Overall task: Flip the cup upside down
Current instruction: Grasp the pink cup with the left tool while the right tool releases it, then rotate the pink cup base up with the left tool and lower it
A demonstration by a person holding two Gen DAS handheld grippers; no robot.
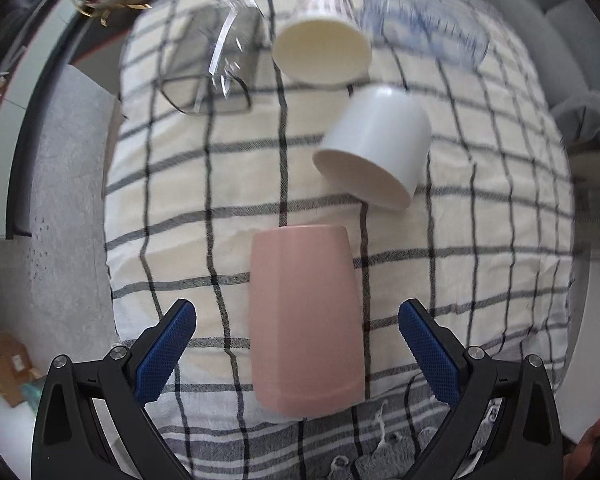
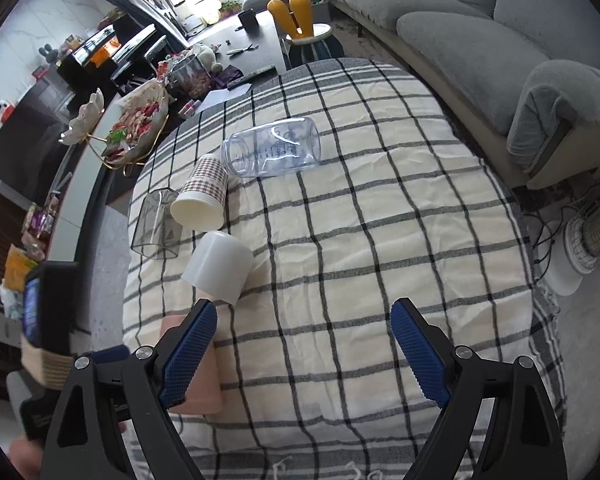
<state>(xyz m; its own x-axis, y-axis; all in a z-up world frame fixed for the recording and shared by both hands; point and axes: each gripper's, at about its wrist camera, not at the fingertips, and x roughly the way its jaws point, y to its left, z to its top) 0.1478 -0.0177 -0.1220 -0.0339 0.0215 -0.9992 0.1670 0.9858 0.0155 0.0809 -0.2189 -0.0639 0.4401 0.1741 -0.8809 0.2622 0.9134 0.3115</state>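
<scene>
Setting: a home living room; the evidence is visible mainly in the right wrist view. A grey upholstered sofa (image 2: 451, 36) runs along the right side, with a rounded armrest at its near end; a checked tablecloth (image 2: 379, 240) covers the work surface; a tiered dish of wrapped snacks (image 2: 136, 124) on a gold wire stand sits on a dark table (image 2: 260, 46) beyond it; a small stool with yellow rabbit ears (image 2: 300, 20) stands near the sofa; a bright window fills the far end; a round wire-guard heater (image 2: 595, 236) with trailing cables stands on the floor at right; household clutter lines the left edge.
</scene>
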